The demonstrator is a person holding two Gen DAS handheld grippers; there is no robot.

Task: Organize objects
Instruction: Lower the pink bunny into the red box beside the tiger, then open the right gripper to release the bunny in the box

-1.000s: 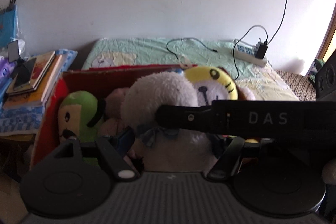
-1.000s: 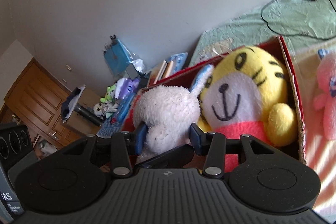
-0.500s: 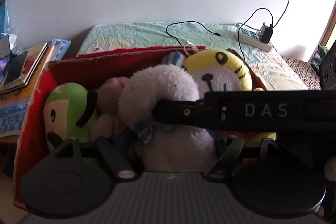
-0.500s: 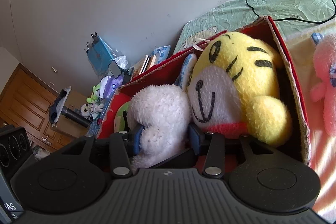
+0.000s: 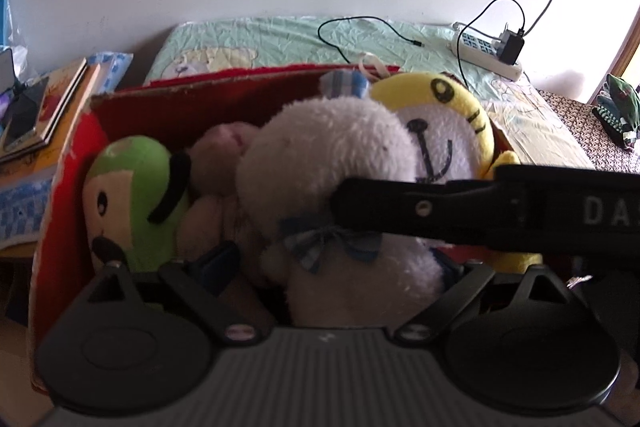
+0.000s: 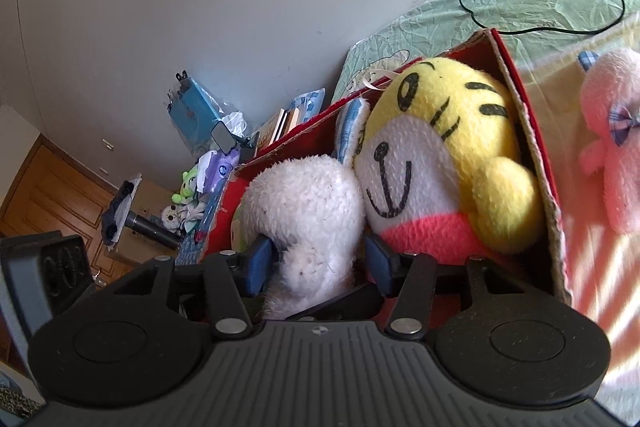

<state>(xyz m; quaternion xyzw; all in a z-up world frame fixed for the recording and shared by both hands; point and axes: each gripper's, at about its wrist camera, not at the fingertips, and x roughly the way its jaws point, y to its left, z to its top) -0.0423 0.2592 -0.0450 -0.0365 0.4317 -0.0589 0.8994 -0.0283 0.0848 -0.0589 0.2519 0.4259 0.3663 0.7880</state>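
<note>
in the left wrist view, a red cardboard box (image 5: 68, 163) is seen filled with plush toys: a green plush (image 5: 132, 195) at nine o'clock, a beige plush (image 5: 224, 163) beside it, a white plush (image 5: 332, 163) in the middle and a yellow tiger plush (image 5: 444, 131) at one o'clock. the left gripper (image 5: 340, 267) is spread wide around the lower body of the white plush; whether its blue pads press on it cannot be told. the right gripper (image 5: 480, 207) is seen as a black bar reaching in from three o'clock to the white plush's neck. a power strip (image 5: 484, 55) and a black cable (image 5: 360, 31) lie on the green bedsheet (image 5: 260, 39) at twelve to one o'clock; books (image 5: 52, 107) are stacked at nine o'clock.

in the right wrist view, the right gripper (image 6: 320, 263) is closed part-way, its blue pads (image 6: 258, 263) pressed into the white plush (image 6: 304, 211), which is held inside the red cardboard box (image 6: 536, 155). the yellow tiger plush (image 6: 448, 155) is touched by it on the two o'clock side. a pink plush (image 6: 612, 139) lies outside the box at three o'clock.
</note>
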